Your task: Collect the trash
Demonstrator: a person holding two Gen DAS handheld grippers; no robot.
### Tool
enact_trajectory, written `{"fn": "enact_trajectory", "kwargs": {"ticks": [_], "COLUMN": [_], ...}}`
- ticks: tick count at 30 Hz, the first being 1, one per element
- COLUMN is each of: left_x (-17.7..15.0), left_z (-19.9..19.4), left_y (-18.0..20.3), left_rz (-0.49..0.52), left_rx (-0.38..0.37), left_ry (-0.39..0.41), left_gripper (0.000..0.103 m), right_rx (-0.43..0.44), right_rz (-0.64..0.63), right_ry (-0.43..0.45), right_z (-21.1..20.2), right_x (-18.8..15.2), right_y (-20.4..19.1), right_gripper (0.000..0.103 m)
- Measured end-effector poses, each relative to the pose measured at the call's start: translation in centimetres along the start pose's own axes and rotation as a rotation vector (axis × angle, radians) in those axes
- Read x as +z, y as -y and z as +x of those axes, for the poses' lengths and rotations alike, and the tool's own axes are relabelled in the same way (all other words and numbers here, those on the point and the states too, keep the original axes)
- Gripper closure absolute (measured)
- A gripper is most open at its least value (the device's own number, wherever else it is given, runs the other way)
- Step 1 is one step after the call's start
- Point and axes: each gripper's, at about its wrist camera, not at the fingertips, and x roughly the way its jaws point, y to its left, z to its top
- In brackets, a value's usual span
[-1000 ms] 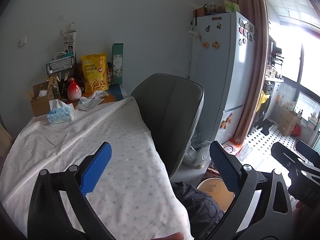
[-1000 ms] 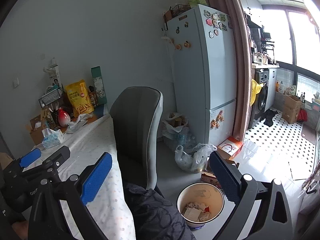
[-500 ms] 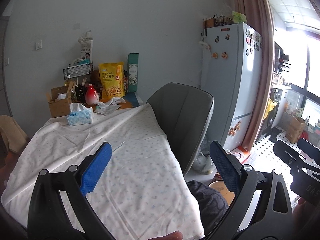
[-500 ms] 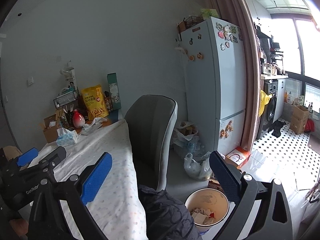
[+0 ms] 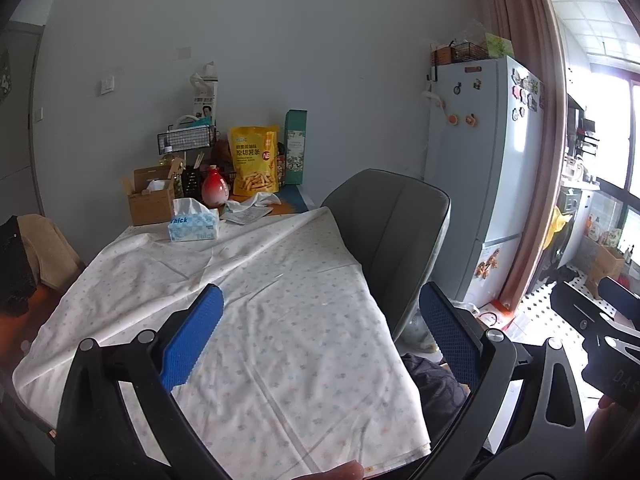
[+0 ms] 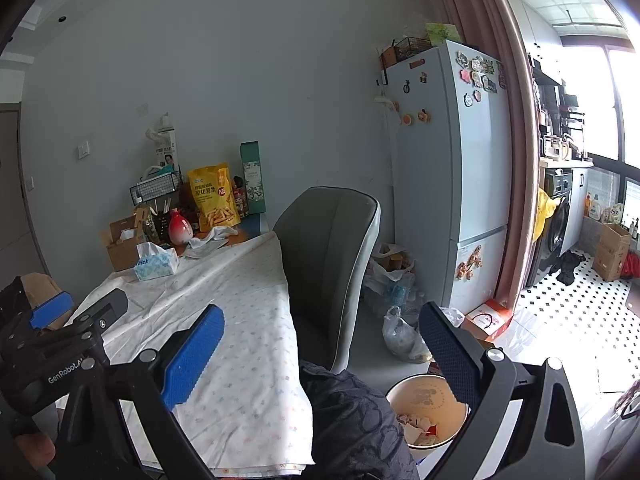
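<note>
Grey wall, clothed table [image 5: 280, 320], grey chair [image 5: 392, 232], fridge [image 6: 452, 184], bright window [image 6: 592, 92]

Matt cotton tablecloth [image 5: 280, 320], glossy ceramic vase [image 5: 215, 191]

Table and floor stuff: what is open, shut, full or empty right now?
left gripper: open, holding nothing.
right gripper: open, holding nothing.
trash bin: lidless, paper scraps inside.
tissue box: tissue sticking out.
cardboard box: flaps open.
fridge: doors shut.
</note>
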Motion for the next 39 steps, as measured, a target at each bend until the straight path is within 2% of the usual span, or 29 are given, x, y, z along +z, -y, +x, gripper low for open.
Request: {"fn": "enact_trajectory", "kwargs": {"ticks": [23, 39], "left_x": [-0.8, -0.3], "left_z": [0.2, 0.2], "left_y": [-3.3, -2.7], "left_rz": [-0.048, -0.041], "left_rx": [0.070, 0.071], "left_ry": [0.003, 0.008], "left_gripper": [0.006, 0.006], "right_rx": [0.015, 0.021], "right_rz": [-0.036, -0.045], "right_ry": [-0.008, 0.002], "right_z": [1.6, 1.3], "right_x": [0.1, -0.1], "right_y": [-2.4, -2.9], "right_gripper": [0.007, 0.007]}}
